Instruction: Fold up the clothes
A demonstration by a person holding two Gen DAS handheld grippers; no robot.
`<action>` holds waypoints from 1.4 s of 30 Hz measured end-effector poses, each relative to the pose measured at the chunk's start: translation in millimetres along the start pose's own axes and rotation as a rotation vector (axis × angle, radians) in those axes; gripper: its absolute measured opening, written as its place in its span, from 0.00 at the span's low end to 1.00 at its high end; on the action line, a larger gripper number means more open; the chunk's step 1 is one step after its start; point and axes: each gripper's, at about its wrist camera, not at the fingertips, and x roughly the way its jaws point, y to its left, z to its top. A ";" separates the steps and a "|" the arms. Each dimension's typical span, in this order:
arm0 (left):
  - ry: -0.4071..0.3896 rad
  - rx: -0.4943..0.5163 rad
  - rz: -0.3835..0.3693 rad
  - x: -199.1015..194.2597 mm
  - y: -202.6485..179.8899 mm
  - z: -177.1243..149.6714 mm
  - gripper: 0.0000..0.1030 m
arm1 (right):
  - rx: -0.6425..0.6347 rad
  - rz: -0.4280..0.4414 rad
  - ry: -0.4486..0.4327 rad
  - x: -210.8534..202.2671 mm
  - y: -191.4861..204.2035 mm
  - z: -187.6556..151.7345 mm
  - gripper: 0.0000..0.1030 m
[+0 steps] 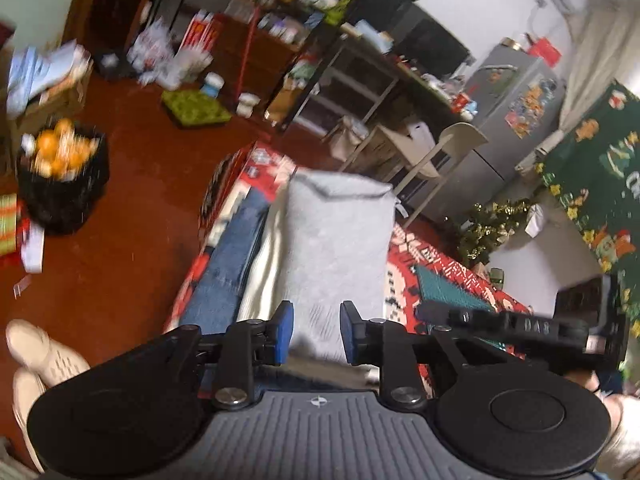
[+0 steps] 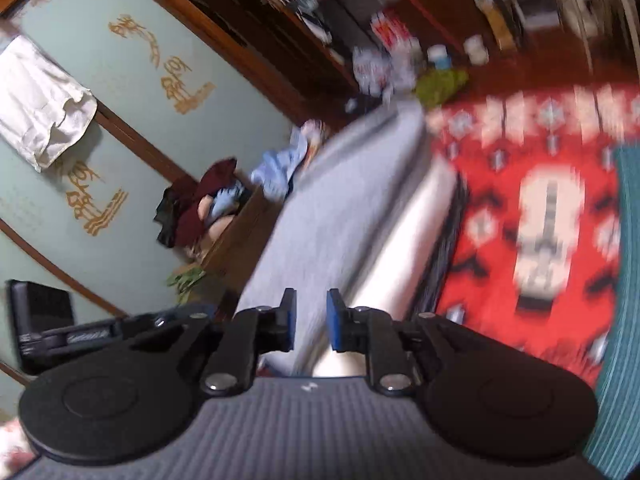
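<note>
A folded grey garment [image 1: 336, 240] lies on top of a stack, over a cream garment [image 1: 262, 276] whose edge shows along its left side, with blue jeans [image 1: 230, 264] beside that. The stack rests on a red patterned cloth [image 1: 440, 276], near its left edge above the red-brown floor [image 1: 120, 272]. In the left wrist view the left claw [image 1: 316, 334] hangs over the near end of the grey garment, jaws slightly apart, blue pads [image 1: 285, 334] clear of the fabric, nothing gripped. In the right wrist view, which is blurred, the right claw [image 2: 311, 320] is over the same grey garment [image 2: 340, 208], the cream layer [image 2: 404, 240] showing along its right edge; its jaws stand slightly apart and grip nothing. Red patterned cloth [image 2: 532, 200] fills the right side of that view. Further out: a black basket of oranges [image 1: 60, 176] on the floor, cluttered shelving [image 1: 248, 32], a grey fridge [image 1: 512, 112], a white chair [image 1: 452, 148], and a pale green panelled wall [image 2: 100, 128] with a box of clothes [image 2: 224, 208] beside it.
</note>
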 end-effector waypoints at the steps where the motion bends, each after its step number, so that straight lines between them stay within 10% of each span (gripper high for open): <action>1: -0.006 0.011 -0.002 3.5 -4.6 5.5 0.23 | -0.019 -0.006 -0.016 2.7 4.4 6.6 0.21; 11: 0.060 0.136 0.088 75.5 -19.1 22.2 0.08 | -0.282 -0.139 -0.114 65.8 36.6 8.2 0.20; 34: 0.075 0.313 0.153 28.5 -19.6 -45.3 0.07 | -0.446 -0.120 0.049 19.1 67.5 -78.9 0.24; 42: 0.021 0.332 0.185 4.2 -40.4 -72.4 0.31 | -0.409 -0.177 0.043 -18.8 79.1 -99.9 0.31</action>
